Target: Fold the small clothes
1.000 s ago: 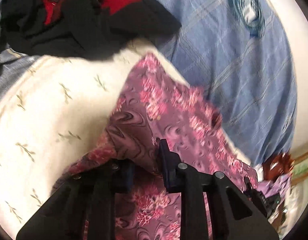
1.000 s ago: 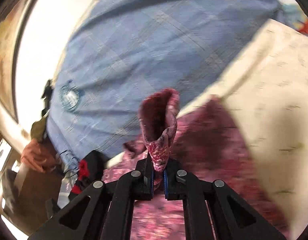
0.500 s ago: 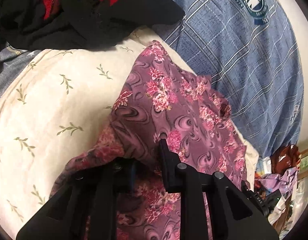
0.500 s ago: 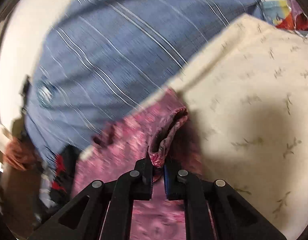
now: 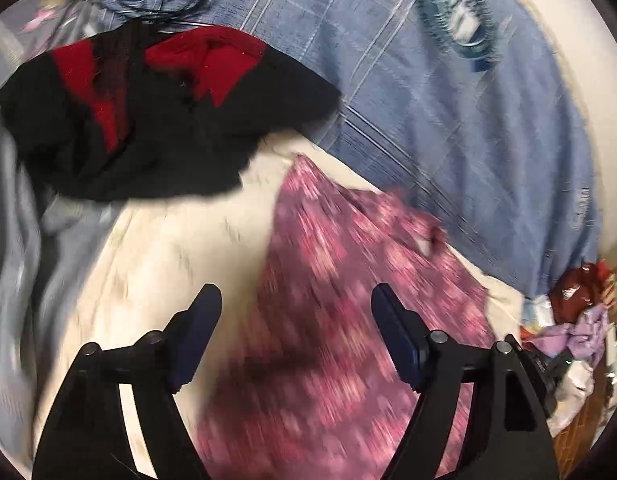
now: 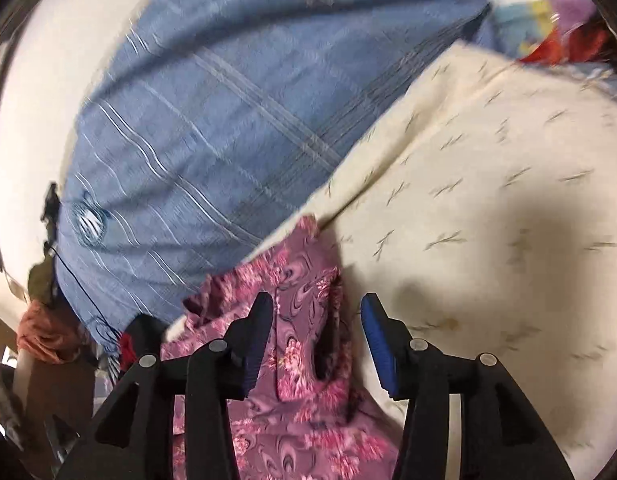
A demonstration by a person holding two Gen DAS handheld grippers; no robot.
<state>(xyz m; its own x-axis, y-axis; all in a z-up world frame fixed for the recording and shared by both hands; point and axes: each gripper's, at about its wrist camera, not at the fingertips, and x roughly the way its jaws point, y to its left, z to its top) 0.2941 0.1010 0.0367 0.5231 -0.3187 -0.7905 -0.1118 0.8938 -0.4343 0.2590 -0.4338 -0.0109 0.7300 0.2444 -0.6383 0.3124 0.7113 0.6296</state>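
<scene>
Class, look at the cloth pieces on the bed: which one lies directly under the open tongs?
The purple floral garment, lying on the cream pillow. The black-and-red garment lies farther off, and the blue checked sheet sits behind.

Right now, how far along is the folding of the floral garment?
Done: the floral garment lies doubled over on the cream pillow. In hand: nothing; both the left gripper and right gripper are opening, pads clear of the cloth. Left: whether it needs another fold I cannot tell, and the black and red garment lies unfolded.
</scene>
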